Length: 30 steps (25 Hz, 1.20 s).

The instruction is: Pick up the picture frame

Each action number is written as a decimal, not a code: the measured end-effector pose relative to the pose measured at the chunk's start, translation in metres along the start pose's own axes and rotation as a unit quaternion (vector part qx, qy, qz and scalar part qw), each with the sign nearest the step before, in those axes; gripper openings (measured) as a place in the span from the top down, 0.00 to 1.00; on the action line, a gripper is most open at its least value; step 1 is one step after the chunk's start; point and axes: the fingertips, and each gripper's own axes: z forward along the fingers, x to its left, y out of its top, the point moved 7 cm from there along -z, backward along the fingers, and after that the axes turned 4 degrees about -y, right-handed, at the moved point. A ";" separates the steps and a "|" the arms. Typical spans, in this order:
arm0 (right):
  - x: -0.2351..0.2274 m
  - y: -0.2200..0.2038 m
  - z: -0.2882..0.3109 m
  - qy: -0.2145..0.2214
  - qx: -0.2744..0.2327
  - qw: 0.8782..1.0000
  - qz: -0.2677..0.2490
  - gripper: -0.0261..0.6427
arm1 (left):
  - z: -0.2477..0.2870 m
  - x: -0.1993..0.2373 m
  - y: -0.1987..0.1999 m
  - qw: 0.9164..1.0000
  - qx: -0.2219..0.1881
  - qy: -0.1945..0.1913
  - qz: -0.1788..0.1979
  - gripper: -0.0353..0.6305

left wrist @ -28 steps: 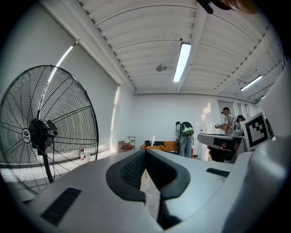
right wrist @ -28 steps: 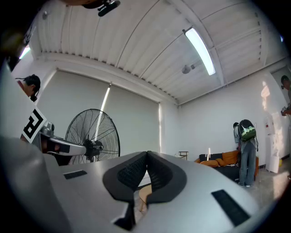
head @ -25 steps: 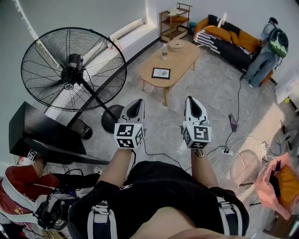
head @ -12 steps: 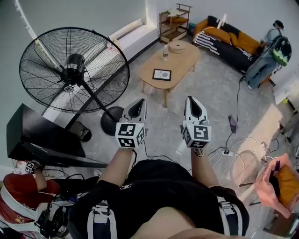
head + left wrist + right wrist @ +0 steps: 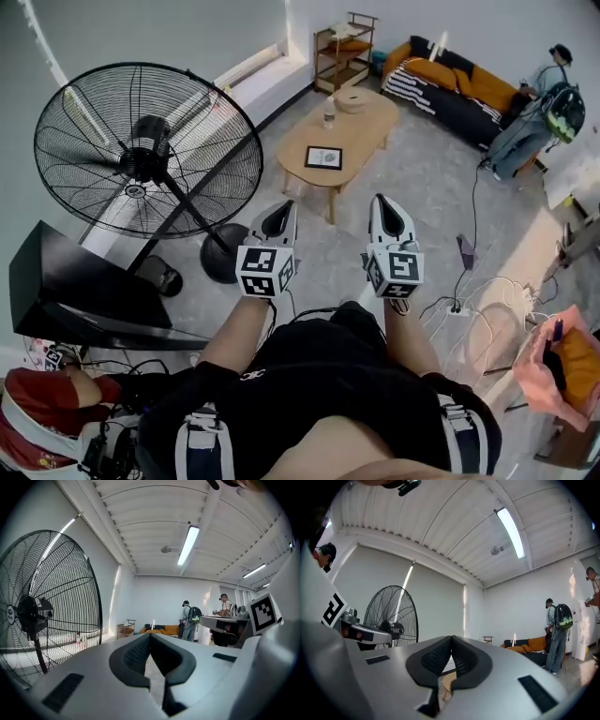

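A dark picture frame (image 5: 323,157) lies flat on a low wooden coffee table (image 5: 359,130) far ahead of me in the head view. My left gripper (image 5: 281,208) and right gripper (image 5: 384,201) are held side by side at waist height, well short of the table, both pointing level towards it. Both are shut with nothing between the pads. In the left gripper view the left gripper (image 5: 150,635) has its tips meeting; in the right gripper view the right gripper (image 5: 451,638) is the same, with a sliver of the wooden table (image 5: 448,681) showing below the pads.
A large black floor fan (image 5: 148,156) stands to the left with its base (image 5: 223,260) near my path. A bottle (image 5: 329,112) and a round woven object (image 5: 353,99) share the table. An orange sofa (image 5: 464,85), a shelf (image 5: 339,52), a person with a backpack (image 5: 544,117) and floor cables (image 5: 469,300) lie beyond and right.
I have moved forward: the fan and its base have slid closer and leftward in the head view. Both grippers keep their place in the view and stay shut. The person by the sofa has shifted.
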 end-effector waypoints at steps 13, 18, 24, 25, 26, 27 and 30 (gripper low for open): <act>-0.043 -0.041 0.122 0.026 -0.013 1.000 0.002 0.94 | 0.118 0.031 -0.012 1.000 -0.001 0.003 0.013 0.91; -0.087 -0.044 0.183 0.025 -0.012 0.999 0.029 0.94 | 0.188 0.045 -0.001 1.000 0.007 0.014 0.021 0.91; -0.145 -0.044 0.260 0.035 -0.002 0.999 0.038 0.94 | 0.272 0.056 0.019 0.999 0.017 0.033 0.027 0.91; -0.153 -0.043 0.272 0.037 0.000 0.998 0.042 0.94 | 0.285 0.058 0.022 0.999 0.019 0.036 0.028 0.91; -0.160 -0.043 0.284 0.039 0.002 0.998 0.045 0.94 | 0.297 0.061 0.026 0.999 0.022 0.040 0.029 0.91; -0.167 -0.043 0.297 0.042 0.003 0.998 0.048 0.94 | 0.308 0.065 0.029 0.998 0.023 0.043 0.029 0.91; -0.182 -0.047 0.337 0.052 0.010 0.997 0.052 0.94 | 0.343 0.081 0.034 0.998 0.027 0.054 0.026 0.91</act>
